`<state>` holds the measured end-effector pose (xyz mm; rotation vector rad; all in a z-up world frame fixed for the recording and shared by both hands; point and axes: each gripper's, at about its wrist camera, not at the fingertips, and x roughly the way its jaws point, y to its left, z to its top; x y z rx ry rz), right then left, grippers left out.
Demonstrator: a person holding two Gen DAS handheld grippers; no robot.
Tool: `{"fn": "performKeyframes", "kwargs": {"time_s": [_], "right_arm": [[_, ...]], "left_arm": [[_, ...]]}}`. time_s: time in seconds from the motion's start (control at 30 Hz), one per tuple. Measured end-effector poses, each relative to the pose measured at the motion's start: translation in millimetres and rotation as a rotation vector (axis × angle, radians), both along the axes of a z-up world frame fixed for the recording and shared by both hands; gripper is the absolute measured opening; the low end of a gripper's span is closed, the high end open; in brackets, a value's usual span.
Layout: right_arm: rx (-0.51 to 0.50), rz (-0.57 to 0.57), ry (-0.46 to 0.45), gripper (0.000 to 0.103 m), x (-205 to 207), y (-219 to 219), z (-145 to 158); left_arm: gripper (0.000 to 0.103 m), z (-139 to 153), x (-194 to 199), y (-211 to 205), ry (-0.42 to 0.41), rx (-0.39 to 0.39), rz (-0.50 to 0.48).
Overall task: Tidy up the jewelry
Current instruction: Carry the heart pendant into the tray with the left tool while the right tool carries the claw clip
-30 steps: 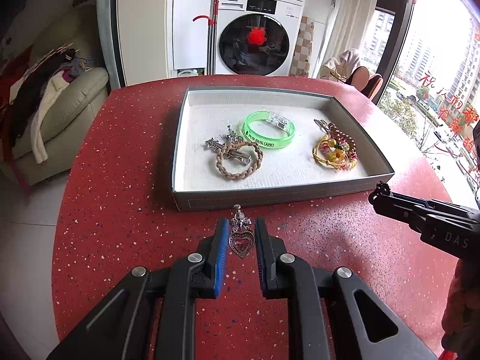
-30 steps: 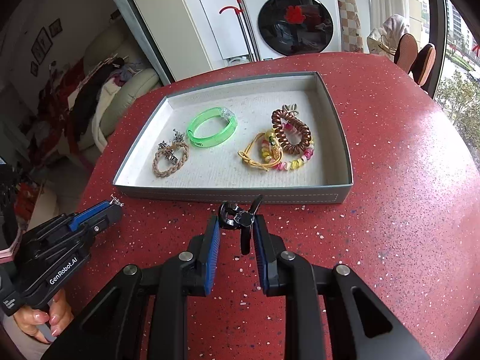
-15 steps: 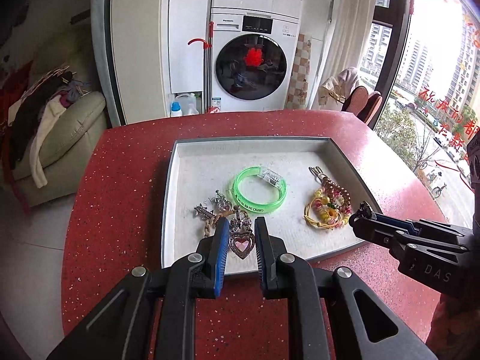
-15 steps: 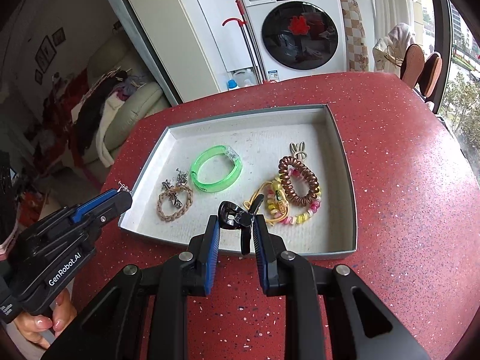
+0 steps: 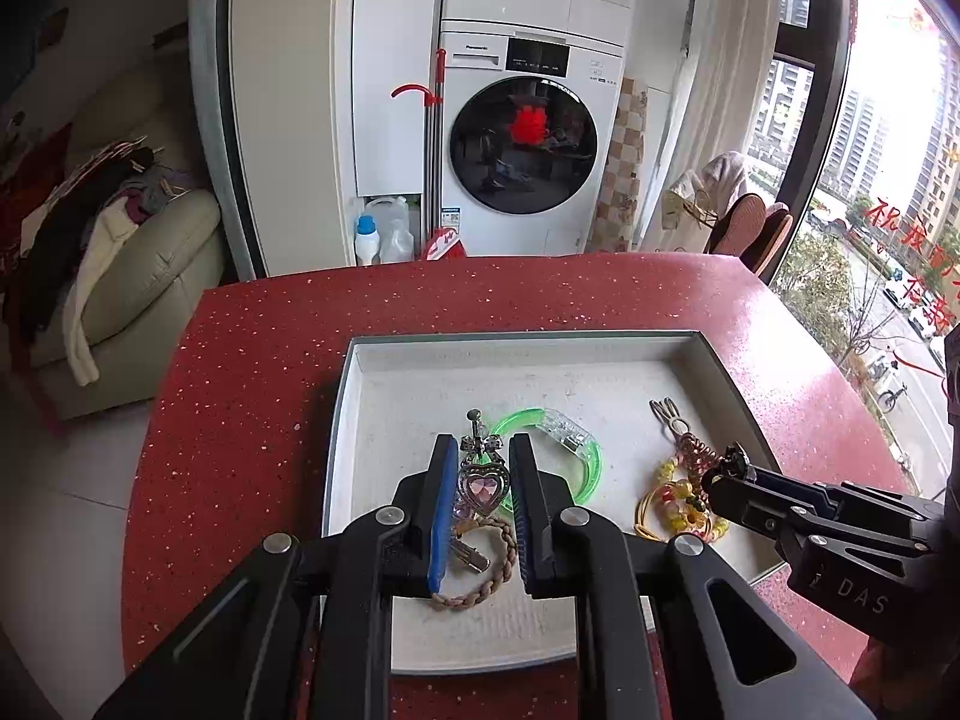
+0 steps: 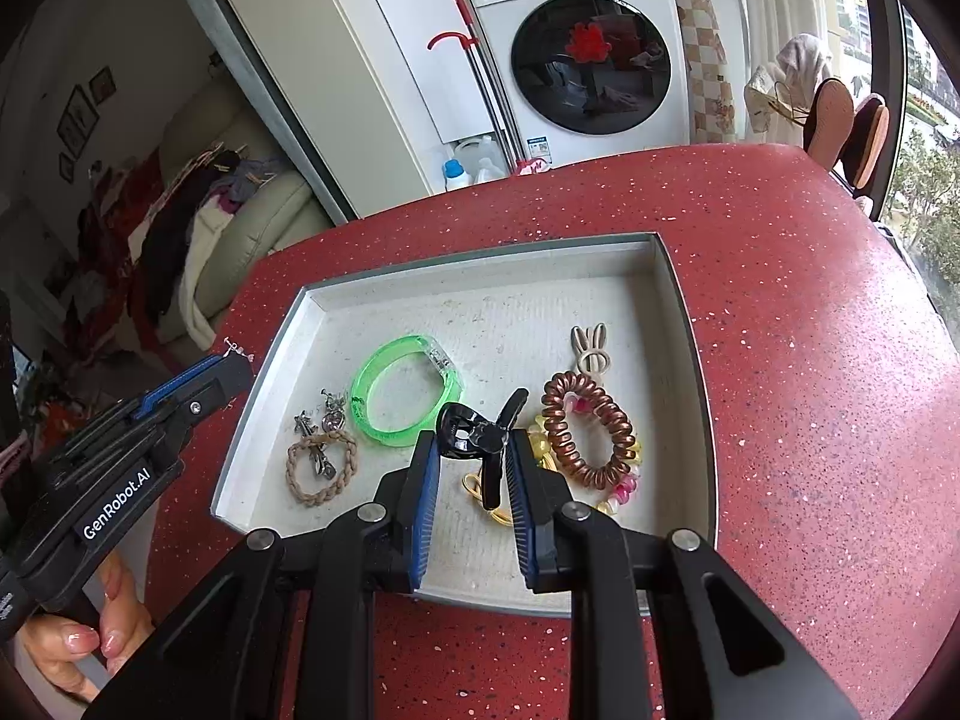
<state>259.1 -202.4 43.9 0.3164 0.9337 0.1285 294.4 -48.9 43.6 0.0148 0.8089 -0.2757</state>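
Red speckled table [image 6: 780, 300] carries our grey tray [image 6: 690, 324]. We have the left gripper [image 5: 478, 480] clamped on a heart pendant [image 5: 480, 489] above the braided bracelet [image 5: 480, 591]; right gripper [image 6: 471, 450] clamped on a black hair clip [image 6: 474, 435] over the tray, beside the green bangle [image 6: 402, 390].

Both wrist views look steeply down — close over the same tray [image 5: 345, 420] [image 6: 270, 420].

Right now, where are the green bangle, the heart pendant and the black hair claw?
green bangle [image 6: 384, 399]: right wrist view, left side of band.
heart pendant [image 5: 482, 487]: left wrist view, pink stone.
black hair claw [image 6: 465, 433]: right wrist view, hinge body.
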Motion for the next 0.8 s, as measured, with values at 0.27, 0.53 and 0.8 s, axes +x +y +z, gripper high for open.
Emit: {"fn": "performKeyframes", "kwargs": {"time_s": [0.27, 0.53, 0.8], "right_arm": [[0.006, 0.029, 0.041, 0.024, 10, 9, -21], [-0.025, 0.022, 0.081, 0.024, 22, 6, -39], [-0.096, -0.027, 0.072, 0.024, 27, -4, -43]], "left_arm": [[0.036, -28, 3, -8, 0.042, 0.041, -0.012], [0.036, -46, 6, -17, 0.064, 0.079, -0.03], [0.036, -58, 12, -23, 0.077, 0.113, -0.022]]}}
